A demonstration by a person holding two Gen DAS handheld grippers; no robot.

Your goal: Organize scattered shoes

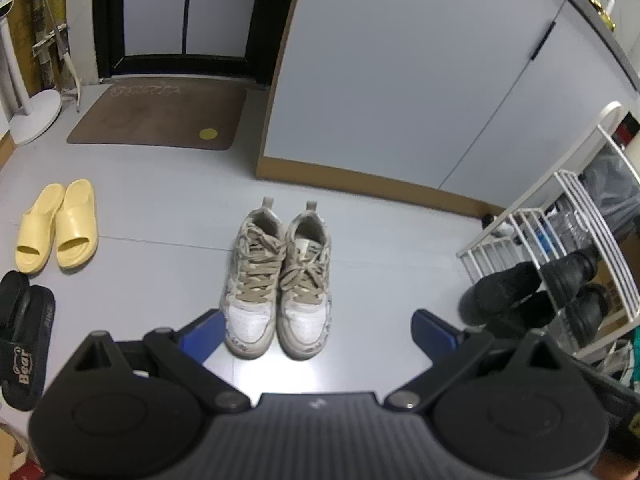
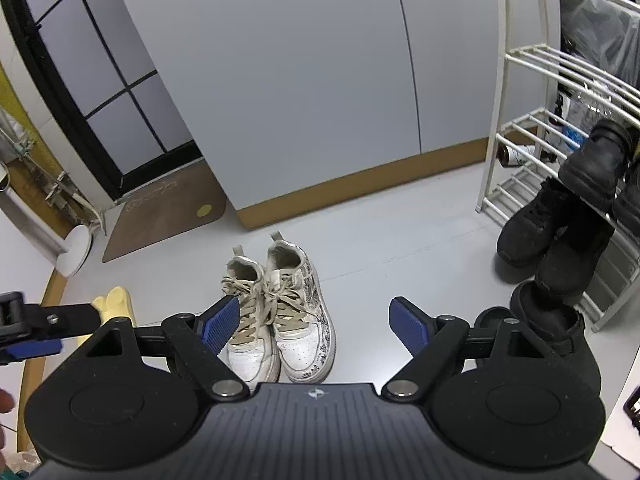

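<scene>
A pair of white and beige sneakers (image 1: 278,280) (image 2: 280,308) stands side by side on the grey floor, toes toward me. My left gripper (image 1: 316,328) hovers open just above their toes, nothing between its blue pads. My right gripper (image 2: 314,322) is open too, with the sneakers' toes low between its spread fingers and untouched. Yellow slides (image 1: 58,226) sit paired at the left, with black "Bear" slides (image 1: 24,332) nearer. Black shoes (image 1: 532,296) (image 2: 556,236) rest at the foot of the white shoe rack (image 1: 568,208) (image 2: 520,120).
A grey cabinet (image 1: 400,80) with a brown plinth stands behind the sneakers. A brown doormat (image 1: 160,112) lies before the black-framed door (image 1: 184,12). A white fan base (image 1: 34,116) is at far left. The other gripper (image 2: 32,324) shows at the left edge of the right wrist view.
</scene>
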